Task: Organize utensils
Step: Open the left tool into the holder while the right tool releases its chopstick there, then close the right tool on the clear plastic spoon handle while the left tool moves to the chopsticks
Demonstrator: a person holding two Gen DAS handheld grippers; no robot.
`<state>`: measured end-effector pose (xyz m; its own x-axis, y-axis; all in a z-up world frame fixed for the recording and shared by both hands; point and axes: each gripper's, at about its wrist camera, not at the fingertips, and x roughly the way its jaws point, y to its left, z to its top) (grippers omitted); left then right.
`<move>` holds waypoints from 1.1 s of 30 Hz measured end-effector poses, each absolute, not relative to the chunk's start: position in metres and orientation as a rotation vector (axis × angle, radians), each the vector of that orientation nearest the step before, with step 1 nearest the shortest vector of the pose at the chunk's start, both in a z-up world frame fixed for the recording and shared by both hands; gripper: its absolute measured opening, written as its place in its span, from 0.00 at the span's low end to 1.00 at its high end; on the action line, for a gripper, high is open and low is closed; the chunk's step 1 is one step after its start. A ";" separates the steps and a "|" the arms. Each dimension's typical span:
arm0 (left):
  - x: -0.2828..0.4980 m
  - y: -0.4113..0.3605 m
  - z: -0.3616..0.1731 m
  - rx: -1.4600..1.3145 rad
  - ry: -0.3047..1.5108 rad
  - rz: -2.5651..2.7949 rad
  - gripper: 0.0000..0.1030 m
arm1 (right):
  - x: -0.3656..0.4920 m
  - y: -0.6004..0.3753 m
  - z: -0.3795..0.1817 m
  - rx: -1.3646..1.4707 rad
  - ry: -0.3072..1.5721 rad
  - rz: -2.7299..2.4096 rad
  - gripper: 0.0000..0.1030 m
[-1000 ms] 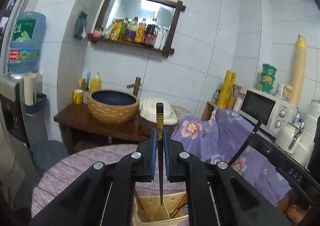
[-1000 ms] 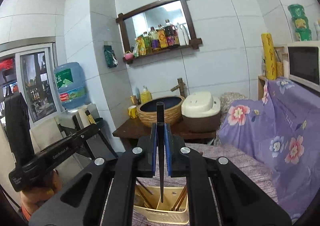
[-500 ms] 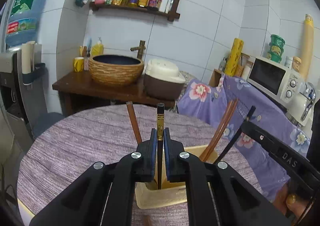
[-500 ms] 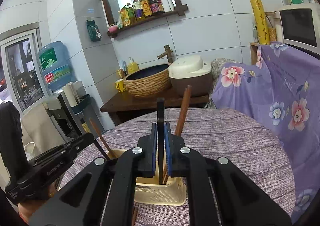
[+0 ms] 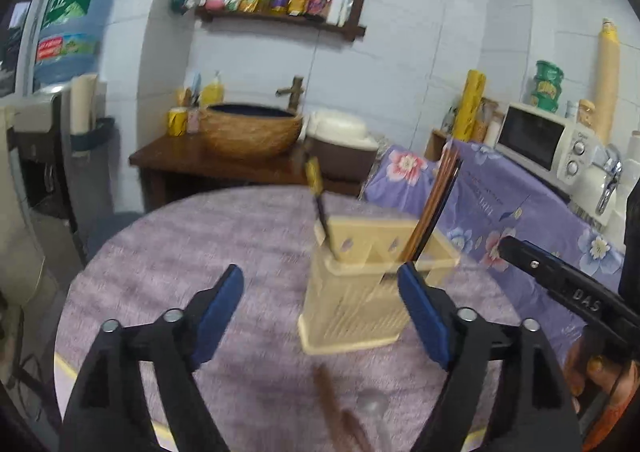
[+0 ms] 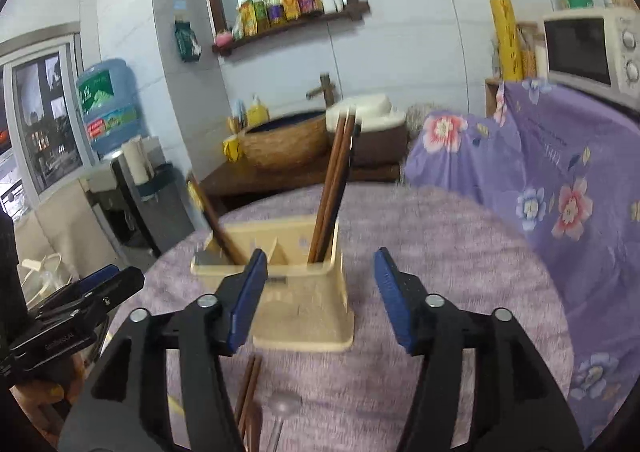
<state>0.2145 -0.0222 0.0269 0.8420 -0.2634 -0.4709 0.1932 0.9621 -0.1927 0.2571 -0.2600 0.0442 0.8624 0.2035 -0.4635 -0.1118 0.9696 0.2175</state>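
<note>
Both grippers' blue-padded fingers spread wide, left gripper [image 5: 320,294], right gripper [image 6: 320,278], slatted beige plastic holder [image 6: 306,304], slim wooden chopsticks [image 6: 334,188] upright

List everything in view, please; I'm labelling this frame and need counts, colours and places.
Utensil holder: one, cream plastic, on the table's centre.
Chopsticks standing in holder: brown and dark, a bunch on one side, more leaning on the other; exact count unclear.
Chopsticks lying loose: brown, at least two, on the table before the holder.
Spoon: one, clear, beside the loose chopsticks.
Table: one, round, purple cloth.
Basin: one, woven brown, on a wooden stand.
Rice cooker: one, white and brown, beside the basin.
Microwave: one, white, right.
Water bottle: one, blue, left.
Left gripper: black with blue pads, open.
Right gripper: same, open.
</note>
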 end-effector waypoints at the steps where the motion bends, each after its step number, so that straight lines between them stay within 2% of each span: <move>1: 0.211 -0.019 0.018 -0.134 0.542 -0.228 0.81 | 0.252 -0.257 0.031 0.186 0.545 0.172 0.56; 12: 0.171 0.000 -0.055 -0.080 0.683 -0.112 0.82 | 0.218 -0.211 -0.069 0.101 0.816 0.178 0.54; 20: 0.160 0.007 -0.069 -0.086 0.711 -0.089 0.82 | 0.208 -0.182 -0.102 0.061 0.920 0.183 0.38; 24: 0.158 0.008 -0.068 -0.090 0.707 -0.092 0.82 | 0.209 -0.172 -0.106 0.033 0.943 0.172 0.34; 28: 0.157 0.006 -0.068 -0.091 0.708 -0.097 0.82 | 0.209 -0.167 -0.108 0.001 0.950 0.146 0.25; 31: 0.157 0.004 -0.069 -0.093 0.712 -0.102 0.82 | 0.212 -0.167 -0.108 -0.015 0.947 0.142 0.11; 33: 0.157 0.003 -0.069 -0.093 0.716 -0.110 0.82 | 0.214 -0.173 -0.109 0.016 0.945 0.157 0.11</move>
